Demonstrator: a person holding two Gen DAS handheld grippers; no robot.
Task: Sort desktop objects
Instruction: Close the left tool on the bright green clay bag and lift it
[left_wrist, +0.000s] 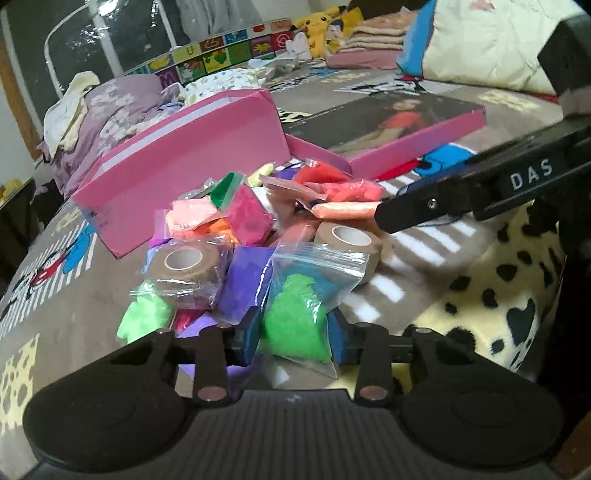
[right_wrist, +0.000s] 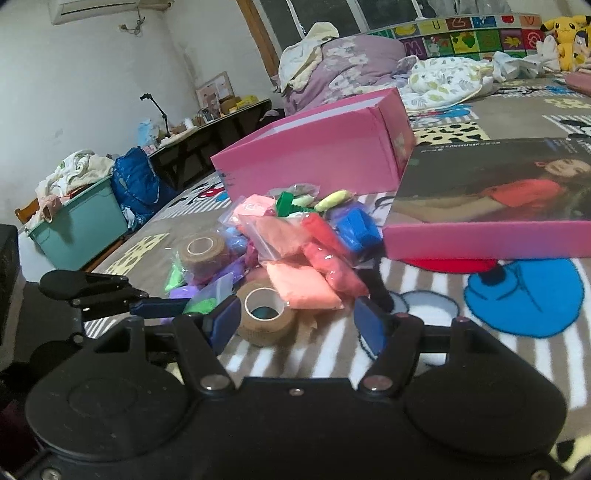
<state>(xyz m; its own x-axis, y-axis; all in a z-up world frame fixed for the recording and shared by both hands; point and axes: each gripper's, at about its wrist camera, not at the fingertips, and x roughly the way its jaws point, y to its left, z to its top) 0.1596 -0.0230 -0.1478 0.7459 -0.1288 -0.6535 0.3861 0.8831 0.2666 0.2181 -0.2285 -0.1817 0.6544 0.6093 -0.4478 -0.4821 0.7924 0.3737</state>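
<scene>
So this is all on a bed with a cartoon-print blanket (left_wrist: 55, 302), not a worktop. A heap of little zip bags of coloured clay (right_wrist: 295, 251) sits in the middle of both views, with two rolls of tan tape mixed in.

Containers first: the pink box (left_wrist: 177, 173) stands just behind the heap, upper left of centre in the left wrist view. Its opening faces away from both cameras, so I can't tell what's inside. The pink lid (right_wrist: 487, 206) lies flat at the right of the right wrist view, picture side up, with nothing on top of it. Far left in that view there's also a teal storage bin (right_wrist: 85, 225) heaped with clothes, off the bed.

The left hand-held gripper (left_wrist: 295, 332) is clamped on a zip bag of green clay (left_wrist: 299, 314) at the near edge of the heap, bottom centre of its frame; the blue pads press in from both sides.

The right hand-held gripper (right_wrist: 295, 325) is spread wide and holds nothing. One tape roll (right_wrist: 266, 314) stands on end between its fingers, closer to the left pad, though I can't tell if they touch. The other tape roll (right_wrist: 203, 254), wrapped in plastic, lies further back on the left of the heap.
</scene>
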